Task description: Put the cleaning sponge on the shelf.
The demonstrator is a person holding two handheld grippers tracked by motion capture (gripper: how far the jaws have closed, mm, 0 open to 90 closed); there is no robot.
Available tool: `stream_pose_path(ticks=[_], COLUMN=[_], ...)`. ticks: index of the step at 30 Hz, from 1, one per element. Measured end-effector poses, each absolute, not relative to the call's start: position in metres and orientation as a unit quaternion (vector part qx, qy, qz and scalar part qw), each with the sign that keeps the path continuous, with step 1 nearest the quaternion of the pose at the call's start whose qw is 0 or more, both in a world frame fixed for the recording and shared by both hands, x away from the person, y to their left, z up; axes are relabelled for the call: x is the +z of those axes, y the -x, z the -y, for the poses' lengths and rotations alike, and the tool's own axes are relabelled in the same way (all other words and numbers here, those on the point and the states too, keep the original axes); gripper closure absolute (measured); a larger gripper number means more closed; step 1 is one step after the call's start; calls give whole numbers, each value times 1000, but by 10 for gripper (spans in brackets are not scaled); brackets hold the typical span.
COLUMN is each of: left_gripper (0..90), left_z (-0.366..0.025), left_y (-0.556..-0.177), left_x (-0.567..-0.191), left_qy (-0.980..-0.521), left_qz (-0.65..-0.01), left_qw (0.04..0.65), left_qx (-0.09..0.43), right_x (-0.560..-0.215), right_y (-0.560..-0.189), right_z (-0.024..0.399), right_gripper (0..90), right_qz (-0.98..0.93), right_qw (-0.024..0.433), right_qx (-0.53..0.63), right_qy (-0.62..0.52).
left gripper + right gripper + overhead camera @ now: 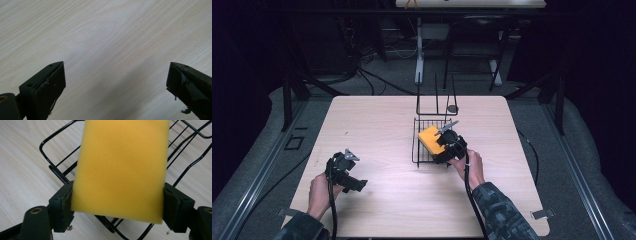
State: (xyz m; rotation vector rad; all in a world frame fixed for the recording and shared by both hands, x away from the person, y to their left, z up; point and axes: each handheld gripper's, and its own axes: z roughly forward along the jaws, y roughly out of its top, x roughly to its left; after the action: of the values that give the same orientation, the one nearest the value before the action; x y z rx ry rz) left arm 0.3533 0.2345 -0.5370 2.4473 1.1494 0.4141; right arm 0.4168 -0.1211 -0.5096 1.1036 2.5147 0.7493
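- While the right gripper (117,202) reaches over the near edge of a black wire rack (60,170), its jaws pinch a yellow sponge (122,167) by its two long sides, one jaw pressed flat against each side.
- From the high view the right gripper (447,145) and the sponge (432,139) sit over the near right part of the rack (416,145), which lies near the middle of the pale wood surface (377,120); the person's right hand (471,167) holds the gripper from behind.
- Whether the sponge rests on the rack's wires or hangs just above them cannot be told.
- The left gripper (115,85) has its jaws spread wide, with nothing between them, and bare wood grain lies beyond them.
- In the high view the left gripper (346,172) is near the front left of the surface, well apart from the rack, held by the left hand (319,192).
- The sponge is a plain rectangular block with a fine, even foam texture and straight-cut edges; its far end is cut off at the top of the right gripper view.
- Behind the rack an upright black wire frame (436,97) stands on the surface; a small dark round thing (453,108) beside it is too small to make out.
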Motion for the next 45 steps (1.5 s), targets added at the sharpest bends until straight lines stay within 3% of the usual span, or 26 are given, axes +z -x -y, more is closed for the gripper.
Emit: stream_pose_path(ticks=[18, 24, 45], left_gripper=[26, 27, 26], left_z=[-234, -234, -234], left_y=[-353, -353, -352], left_x=[-537, -537, -537], left_qy=[-878, -878, -877], left_qz=[-410, -409, -409], left_qw=[201, 201, 203], left_qx=[147, 147, 147], right_x=[-522, -522, -492], right_y=[-427, -427, -400], right_z=[116, 118, 126], right_gripper=[217, 144, 73], right_qz=[-865, -864, -865], right_qw=[129, 123, 152], right_qx=[246, 251, 297], right_qy=[-417, -419, -375])
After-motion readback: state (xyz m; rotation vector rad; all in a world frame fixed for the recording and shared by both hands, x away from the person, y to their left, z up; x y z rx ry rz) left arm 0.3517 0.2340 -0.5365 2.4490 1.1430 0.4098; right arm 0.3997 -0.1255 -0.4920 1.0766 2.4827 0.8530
